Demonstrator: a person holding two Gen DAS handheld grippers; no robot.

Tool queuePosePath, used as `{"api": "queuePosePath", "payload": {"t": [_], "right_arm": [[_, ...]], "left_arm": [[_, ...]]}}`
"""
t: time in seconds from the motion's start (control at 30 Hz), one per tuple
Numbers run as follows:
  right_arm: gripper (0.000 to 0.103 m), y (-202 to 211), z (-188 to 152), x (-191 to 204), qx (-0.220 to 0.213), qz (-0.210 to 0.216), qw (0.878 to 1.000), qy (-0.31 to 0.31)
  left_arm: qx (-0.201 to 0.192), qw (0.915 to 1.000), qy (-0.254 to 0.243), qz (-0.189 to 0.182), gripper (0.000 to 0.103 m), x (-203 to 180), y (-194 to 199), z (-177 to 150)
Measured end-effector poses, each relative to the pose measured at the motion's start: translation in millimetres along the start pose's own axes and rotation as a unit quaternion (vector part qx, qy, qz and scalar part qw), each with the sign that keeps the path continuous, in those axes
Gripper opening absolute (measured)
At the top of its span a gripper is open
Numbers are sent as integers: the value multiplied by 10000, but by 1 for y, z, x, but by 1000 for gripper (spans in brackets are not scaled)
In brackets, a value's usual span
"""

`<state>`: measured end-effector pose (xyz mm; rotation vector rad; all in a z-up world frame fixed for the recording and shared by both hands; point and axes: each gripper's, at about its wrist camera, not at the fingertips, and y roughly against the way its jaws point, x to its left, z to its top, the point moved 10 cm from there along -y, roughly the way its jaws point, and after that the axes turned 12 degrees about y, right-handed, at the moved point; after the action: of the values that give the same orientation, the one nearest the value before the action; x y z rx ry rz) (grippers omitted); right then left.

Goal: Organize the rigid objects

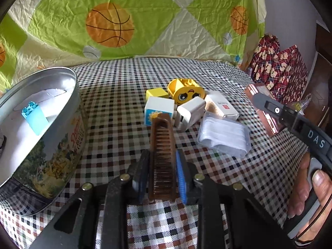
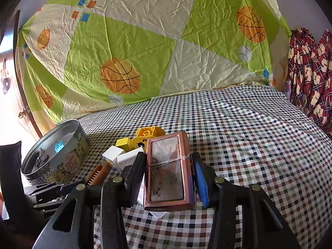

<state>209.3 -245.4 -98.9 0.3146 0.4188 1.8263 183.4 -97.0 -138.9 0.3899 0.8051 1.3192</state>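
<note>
My left gripper [image 1: 162, 166] is shut on a brown comb [image 1: 162, 145], which sticks out forward above the checked cloth; the comb [image 2: 97, 173] also shows in the right wrist view. My right gripper [image 2: 169, 176] is shut on a copper-coloured flat case [image 2: 169, 170] with a rubber band round it. A round cookie tin [image 1: 51, 137] stands at the left with a light blue brick [image 1: 34, 117] inside. Ahead lies a pile: a yellow face brick [image 1: 187, 92], a small yellow brick [image 1: 156, 93], a white sun cube [image 1: 158, 109], a white charger [image 1: 189, 114], a white box [image 1: 223, 106].
A clear plastic packet [image 1: 224, 136] lies right of the pile. A green basketball-print quilt [image 2: 134, 51] rises behind the bed. Red patterned fabric [image 2: 311, 72] hangs at the far right. A person's hand [image 1: 309, 188] holds the right gripper's handle.
</note>
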Motion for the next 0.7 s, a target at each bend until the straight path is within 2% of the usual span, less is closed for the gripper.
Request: {"api": "queuePosePath", "payload": {"t": [0.27,0.4,0.7], "right_arm": [[47,14,2,10,-300,130,9994,-109],[47,19,1,17,-381,120,9992,-69],[47,22,-4,28,-563,245,9981,-39]], "left_arm": [[-491,9985,201,-103,23,4,16,11],[-869,9960,188,-90,23,4,29,15],[-1350,9905,216,-135,23,7,47,21]]}}
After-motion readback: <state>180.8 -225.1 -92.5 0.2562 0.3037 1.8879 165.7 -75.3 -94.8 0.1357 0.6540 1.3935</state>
